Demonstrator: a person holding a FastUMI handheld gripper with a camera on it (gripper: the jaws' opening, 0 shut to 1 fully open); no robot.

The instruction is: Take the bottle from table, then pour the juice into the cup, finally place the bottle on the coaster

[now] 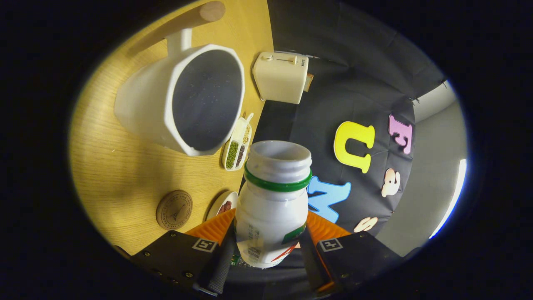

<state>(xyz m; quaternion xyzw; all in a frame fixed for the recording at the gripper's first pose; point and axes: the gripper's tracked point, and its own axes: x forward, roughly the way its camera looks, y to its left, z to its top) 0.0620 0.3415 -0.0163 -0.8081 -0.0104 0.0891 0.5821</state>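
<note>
Pouring is in hand: gripper (268, 246) pinches the uncapped white plastic bottle (272, 204), tilted beside the big white cup (183, 98); round wooden coaster (174, 210) awaits nearby.

Bottle (272, 204): between the gripper (268, 246) fingers, both pressing its sides, mouth pointing away from them.
Cup (183, 98): on the table (112, 166), beyond the bottle and to its left, handle on its far side.
Toaster (280, 77): at the table's edge, just right of the cup.
Divided tray (238, 146): near the table's edge, between cup and bottle.
Coaster (174, 210): on the table, left of the bottle.
Small dish (222, 204): at the table's edge, between coaster and bottle, partly hidden by a finger.
</note>
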